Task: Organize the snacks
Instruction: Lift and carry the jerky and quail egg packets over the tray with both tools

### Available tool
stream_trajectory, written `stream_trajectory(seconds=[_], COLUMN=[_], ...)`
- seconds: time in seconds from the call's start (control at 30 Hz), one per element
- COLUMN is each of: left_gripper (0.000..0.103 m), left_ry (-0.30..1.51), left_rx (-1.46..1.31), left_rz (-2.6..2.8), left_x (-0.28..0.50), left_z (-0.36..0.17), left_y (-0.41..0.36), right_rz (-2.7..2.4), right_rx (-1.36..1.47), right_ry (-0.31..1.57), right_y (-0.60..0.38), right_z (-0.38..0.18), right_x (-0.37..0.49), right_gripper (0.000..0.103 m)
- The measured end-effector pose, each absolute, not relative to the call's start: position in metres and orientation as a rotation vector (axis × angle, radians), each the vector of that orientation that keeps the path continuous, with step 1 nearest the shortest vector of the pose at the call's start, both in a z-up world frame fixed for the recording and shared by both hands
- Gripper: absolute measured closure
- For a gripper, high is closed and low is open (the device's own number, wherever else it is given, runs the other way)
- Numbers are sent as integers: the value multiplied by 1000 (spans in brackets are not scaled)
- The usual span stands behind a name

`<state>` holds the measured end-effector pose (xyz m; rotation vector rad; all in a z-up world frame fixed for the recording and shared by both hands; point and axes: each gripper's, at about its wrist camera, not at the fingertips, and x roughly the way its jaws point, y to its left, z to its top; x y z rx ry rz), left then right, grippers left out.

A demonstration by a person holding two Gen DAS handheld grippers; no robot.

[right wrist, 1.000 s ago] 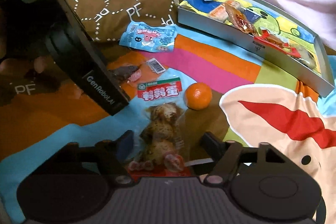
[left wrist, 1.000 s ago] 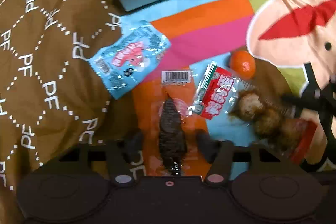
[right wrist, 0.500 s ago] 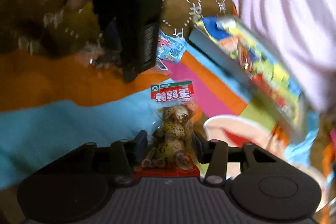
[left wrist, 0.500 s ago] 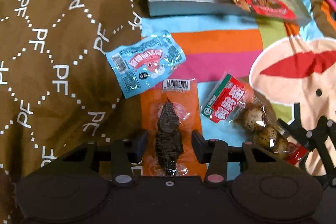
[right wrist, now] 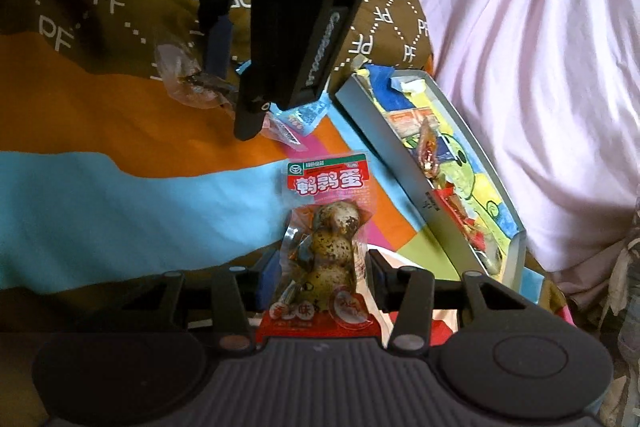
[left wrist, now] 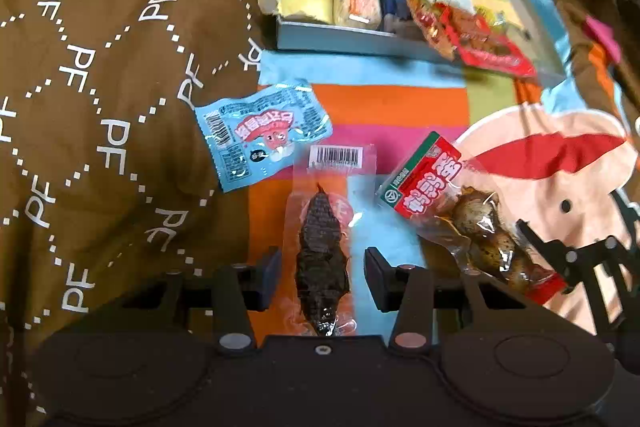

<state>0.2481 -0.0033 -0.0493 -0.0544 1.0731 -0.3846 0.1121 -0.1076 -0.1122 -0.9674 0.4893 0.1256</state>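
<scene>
Bright striped bedding (left wrist: 392, 107) carries the snacks; the grey tray (left wrist: 348, 41) lies far. Right gripper (right wrist: 320, 267) fingers have just narrowed onto the clear quail-egg packet (right wrist: 332, 239), now lifted. Left gripper (left wrist: 322, 277) grips the clear dried-fish packet (left wrist: 322, 247); both seem tray-bound.

Clear pack w/ dark dried fish (left wrist: 322, 259) lengthwise btwn left pads. Quail egg pack (right wrist: 328, 247), red label, pinched in right pads. Blue packet (left wrist: 262, 133) flat on blanket. Gray tray (left wrist: 352, 41) holds several snacks.
</scene>
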Motion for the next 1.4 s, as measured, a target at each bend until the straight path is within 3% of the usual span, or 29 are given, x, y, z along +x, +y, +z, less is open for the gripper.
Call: stream_trajectory(seconds=[0.2,0.53,0.87,1.07,1.4], left_gripper=[56,56,56,56,56], left_ry=[1015,747,506,451,550], left_rx=[-95,-94,-167,-184,-195], left_rz=[-395,-335,-290,-277,-234], left_x=[240,226,282,328,388], left_z=[-36,-5,32,34,3], left_y=[2,-6,-35,-43,-51], right_rz=[91,47,-53,-87,-123], right_rx=[-952,-833,-584,-460,-329], right_ry=[452,340,230,184,222], right_y=[-111,-118,-149,-167,-186], right_z=[-101,-73,-20,0,-7], right_x=[106,107,160,203,265], right_gripper=[52,52,52,52,52])
